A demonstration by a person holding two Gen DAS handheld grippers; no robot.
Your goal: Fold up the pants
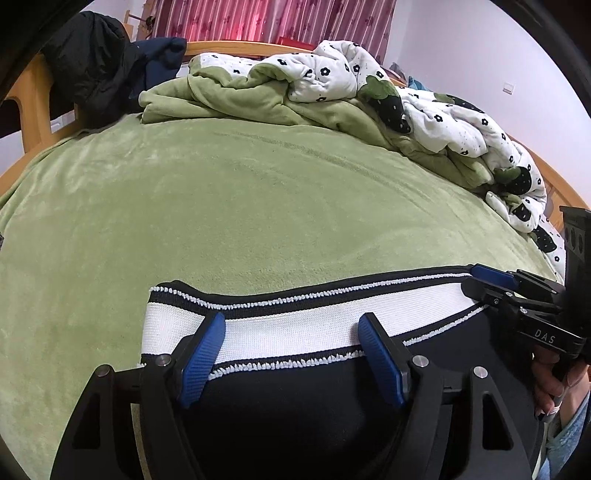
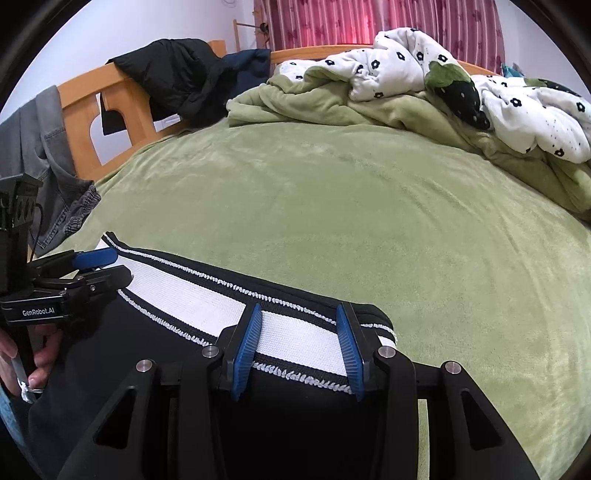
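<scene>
Pants [image 1: 295, 398] lay at the near edge of the bed [image 1: 258, 206], black cloth with a broad white waistband [image 1: 295, 325] stretched flat across the green plush cover. We saw our left gripper [image 1: 291, 354] poised at the band's left end, its blue pads standing well apart with the white band showing between them and neither pad pressing on it. Our right gripper [image 2: 299, 347] sat at the band's right end, its pads apart too, narrower than the left, straddling the band; whether they touched the cloth we could not tell. Each gripper showed at the edge of the other's view, with a hand [image 2: 22, 358] wrapped round its handle. Beyond the pants the green cover ran bare toward the far side, nothing lying on it between the waistband and the rumpled quilt [image 1: 424, 110], white with black flowers and a green underside, heaped along the far and right edges. A black jacket [image 2: 177, 77] and a dark blue garment [image 2: 251, 62] hung over the wooden bed frame [image 2: 110, 122], grey jeans [image 2: 44, 147] draped off the left corner, and red curtains [image 2: 369, 22] closed the wall behind.
</scene>
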